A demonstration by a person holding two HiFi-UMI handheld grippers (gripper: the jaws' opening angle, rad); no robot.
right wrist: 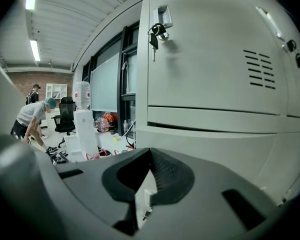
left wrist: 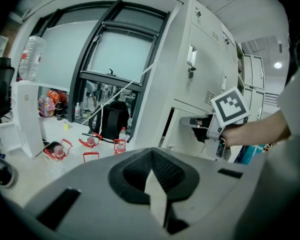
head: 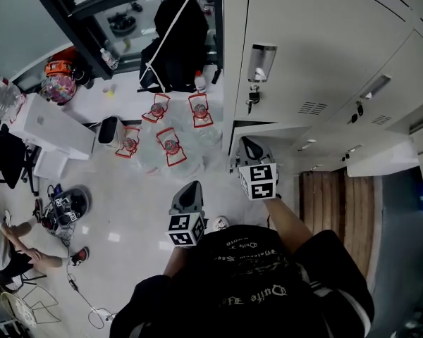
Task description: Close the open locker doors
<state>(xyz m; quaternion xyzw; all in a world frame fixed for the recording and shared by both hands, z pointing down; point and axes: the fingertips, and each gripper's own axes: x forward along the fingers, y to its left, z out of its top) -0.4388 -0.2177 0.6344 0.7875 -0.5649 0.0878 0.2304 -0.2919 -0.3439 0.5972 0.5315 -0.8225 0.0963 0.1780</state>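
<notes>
A bank of pale grey lockers (head: 317, 41) fills the right side of the head view. A low locker door (head: 268, 130) stands ajar, with a dark gap behind it; it also shows as the door (left wrist: 182, 129) in the left gripper view and, close ahead, as the door (right wrist: 215, 149) in the right gripper view. My right gripper (head: 250, 148) is shut and empty, its tip right at this door's edge. My left gripper (head: 190, 191) hangs lower left over the floor, jaws together with nothing between them. Keys (right wrist: 156, 31) hang in the closed door above.
Several water bottles with red carry handles (head: 170, 146) stand on the floor ahead, by a black backpack (head: 176, 41). A white box (head: 53, 125) and a crouched person (head: 3, 241) are at the left. Another pale panel (head: 381, 162) juts from the lockers at the right.
</notes>
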